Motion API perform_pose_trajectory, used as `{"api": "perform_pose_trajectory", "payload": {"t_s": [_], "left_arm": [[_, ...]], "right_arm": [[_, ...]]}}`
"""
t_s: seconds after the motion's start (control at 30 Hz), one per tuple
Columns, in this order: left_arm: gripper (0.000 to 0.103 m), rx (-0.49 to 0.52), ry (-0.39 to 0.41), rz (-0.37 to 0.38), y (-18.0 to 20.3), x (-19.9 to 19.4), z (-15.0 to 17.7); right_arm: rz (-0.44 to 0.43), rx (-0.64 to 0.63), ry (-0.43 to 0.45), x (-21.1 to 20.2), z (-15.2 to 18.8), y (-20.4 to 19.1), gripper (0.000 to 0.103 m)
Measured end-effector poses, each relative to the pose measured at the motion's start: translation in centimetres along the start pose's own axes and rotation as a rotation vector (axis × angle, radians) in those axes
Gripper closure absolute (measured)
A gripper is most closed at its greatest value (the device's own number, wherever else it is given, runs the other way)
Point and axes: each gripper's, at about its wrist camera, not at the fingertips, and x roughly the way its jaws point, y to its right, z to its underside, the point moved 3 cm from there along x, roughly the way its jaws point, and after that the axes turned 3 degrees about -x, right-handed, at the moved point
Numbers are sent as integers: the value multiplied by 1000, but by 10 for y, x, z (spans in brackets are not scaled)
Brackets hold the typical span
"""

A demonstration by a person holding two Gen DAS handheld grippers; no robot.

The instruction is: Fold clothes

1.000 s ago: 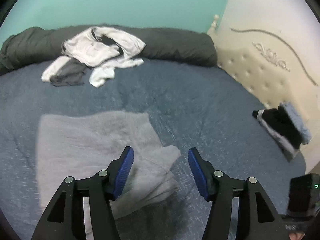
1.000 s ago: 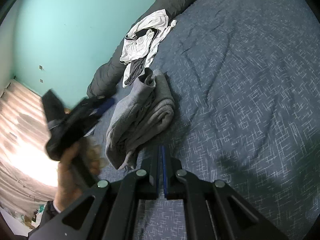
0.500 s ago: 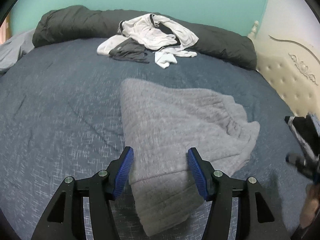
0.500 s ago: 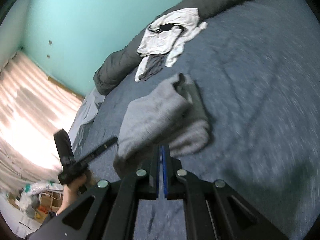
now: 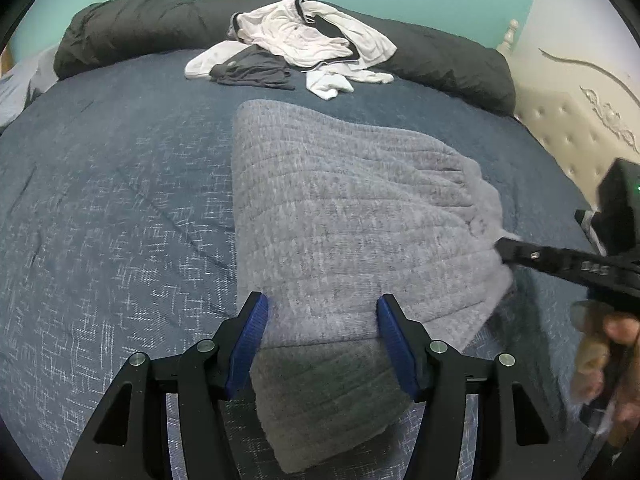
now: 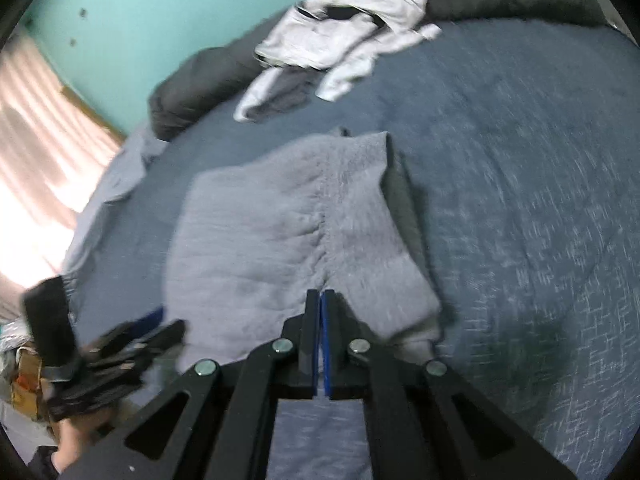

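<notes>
A folded grey knitted garment lies flat on the blue bed cover. My left gripper hovers over its near end, open, and the cloth passes between the blue pads without being pinched. My right gripper is shut, and its tips rest at the garment's near edge, where the knit puckers. No cloth shows between the right jaws. In the left wrist view the right gripper reaches in from the right to the garment's side. In the right wrist view the left gripper is a blur at the lower left.
A pile of white and dark clothes sits at the far side, against a rolled dark duvet. A cream tufted headboard bounds the right. A person's hand holds the right gripper. A bright curtain lies beyond the bed's left edge.
Both views swung onto the grey garment. It now sits between the left fingers and under the right tips. The right gripper came in from the garment's side, staying shut, and the left sank closer.
</notes>
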Motion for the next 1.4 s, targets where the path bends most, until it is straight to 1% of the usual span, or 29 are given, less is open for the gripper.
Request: {"api": "perform_pose_trajectory", "payload": {"t_s": [0.17,0.23,0.3,0.43,0.53,0.6,0.77,0.8,0.87,0.97,1.0,1.1,1.2,1.27,1.3,1.37,1.4], "left_arm": [[42,-13,0,9,2,-6,-5],[42,-12,26,8,3,-14,-11],[42,-9,43,13,5,-19,-19],[42,-12,36,8,4,-12,-28],[42,-15,13,4,3,-2,-26],[42,-13,7,5,2,2,-22],[42,-20,8,22,-3,8,-15],[42,-21,7,24,-3,8,-14],[42,-21,6,26,-3,7,-15],[42,-21,5,29,-3,7,-16],[42,-22,5,30,-4,7,-15],[42,-24,7,31,-4,6,-14],[42,-28,7,38,-5,6,-13],[42,-28,7,42,-5,6,-13],[42,-27,7,45,-6,5,-13],[42,-23,9,49,-5,6,-11],[42,-20,10,51,-5,6,-11]], "right_arm": [[-29,12,26,2,1,10,103],[-66,45,69,-6,-5,11,103],[-94,38,114,-16,-15,9,102],[-106,-7,115,-16,-39,3,102],[-75,-22,88,-1,-51,8,102],[-37,6,60,14,-58,18,102],[31,86,19,35,-55,48,102],[41,99,12,38,-54,53,100],[24,104,36,34,-56,54,100],[-39,45,100,18,-68,38,100],[-59,18,106,16,-72,30,100],[-95,-71,92,18,-85,6,100],[-51,-131,13,41,-92,-6,100],[-5,-119,-31,57,-95,1,100],[4,-91,-39,62,-96,8,103],[13,-41,-49,69,-97,21,103],[23,-39,-61,73,-97,23,103]]}}
